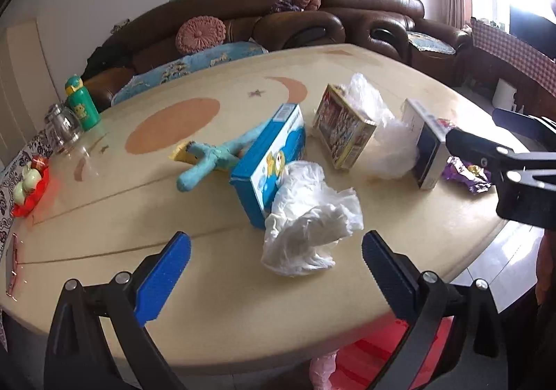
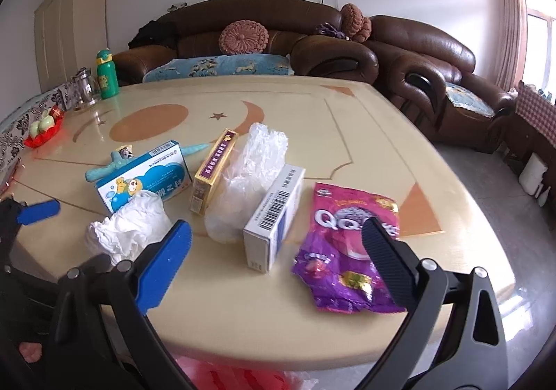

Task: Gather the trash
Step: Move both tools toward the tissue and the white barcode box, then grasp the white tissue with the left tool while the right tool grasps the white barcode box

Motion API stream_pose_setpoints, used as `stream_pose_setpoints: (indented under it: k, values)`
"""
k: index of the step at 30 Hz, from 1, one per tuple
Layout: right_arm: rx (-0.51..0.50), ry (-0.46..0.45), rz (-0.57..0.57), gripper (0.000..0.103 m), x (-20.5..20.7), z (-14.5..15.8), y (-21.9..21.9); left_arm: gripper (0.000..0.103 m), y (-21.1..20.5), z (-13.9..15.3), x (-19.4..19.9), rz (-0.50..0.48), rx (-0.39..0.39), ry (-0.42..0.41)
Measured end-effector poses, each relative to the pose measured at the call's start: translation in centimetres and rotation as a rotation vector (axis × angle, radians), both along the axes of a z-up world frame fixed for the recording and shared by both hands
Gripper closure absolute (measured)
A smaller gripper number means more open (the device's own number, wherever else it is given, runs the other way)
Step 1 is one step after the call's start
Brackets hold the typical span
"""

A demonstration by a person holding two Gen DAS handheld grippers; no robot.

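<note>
Trash lies on a cream table [image 1: 104, 209] [image 2: 312, 119]. A crumpled white tissue [image 1: 309, 226] [image 2: 128, 226] sits just ahead of my open left gripper [image 1: 276, 247], a little right of its centre line. Behind it lie a blue carton [image 1: 271, 154] [image 2: 146, 178], a teal toy [image 1: 212, 160] [image 2: 114, 166], a yellow box [image 1: 344, 131] [image 2: 213, 167], a clear plastic bag [image 1: 378, 133] [image 2: 250, 178] and a white box [image 1: 425, 143] [image 2: 274, 216]. My right gripper [image 2: 276, 233] [image 1: 486, 140] is open above the white box and a purple snack wrapper [image 2: 347, 251] [image 1: 467, 171].
A green bottle [image 1: 81, 105] [image 2: 106, 74], a glass jar [image 1: 64, 127] [image 2: 85, 91] and a red dish [image 1: 29, 185] [image 2: 45, 129] stand at the table's left side. Brown sofas [image 2: 312, 39] sit behind. Something red [image 1: 382, 358] lies below the near table edge.
</note>
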State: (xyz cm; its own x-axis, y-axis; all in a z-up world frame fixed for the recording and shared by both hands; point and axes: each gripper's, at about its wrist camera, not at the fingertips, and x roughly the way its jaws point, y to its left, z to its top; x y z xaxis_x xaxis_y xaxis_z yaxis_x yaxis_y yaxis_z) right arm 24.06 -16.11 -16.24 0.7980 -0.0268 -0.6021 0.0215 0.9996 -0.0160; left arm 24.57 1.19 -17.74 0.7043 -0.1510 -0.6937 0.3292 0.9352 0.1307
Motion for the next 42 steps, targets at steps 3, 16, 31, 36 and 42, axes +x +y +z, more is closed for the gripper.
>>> stream_pose_setpoints:
  k: [3,16,31,36,42]
  values:
    - [-0.005,0.005,0.001,0.041,0.9,-0.8,0.2,0.006,0.2,-0.6,0.6,0.01,-0.017,0.017]
    - [0.041,0.059,0.002,0.046,2.6,-2.9,-0.5,0.006,0.6,-1.7,2.4,-0.003,-0.091,0.07]
    - [0.057,0.098,-0.007,0.063,3.6,-4.3,-0.8,0.041,-0.2,-3.0,3.9,-0.045,-0.195,0.184]
    - [0.066,0.1,-0.021,0.062,3.9,-4.4,-1.2,0.042,-0.4,-3.0,3.9,-0.041,-0.195,0.179]
    - [0.049,0.076,-0.018,0.08,3.7,-4.0,-0.8,0.06,-0.3,-2.9,3.9,-0.036,-0.217,0.187]
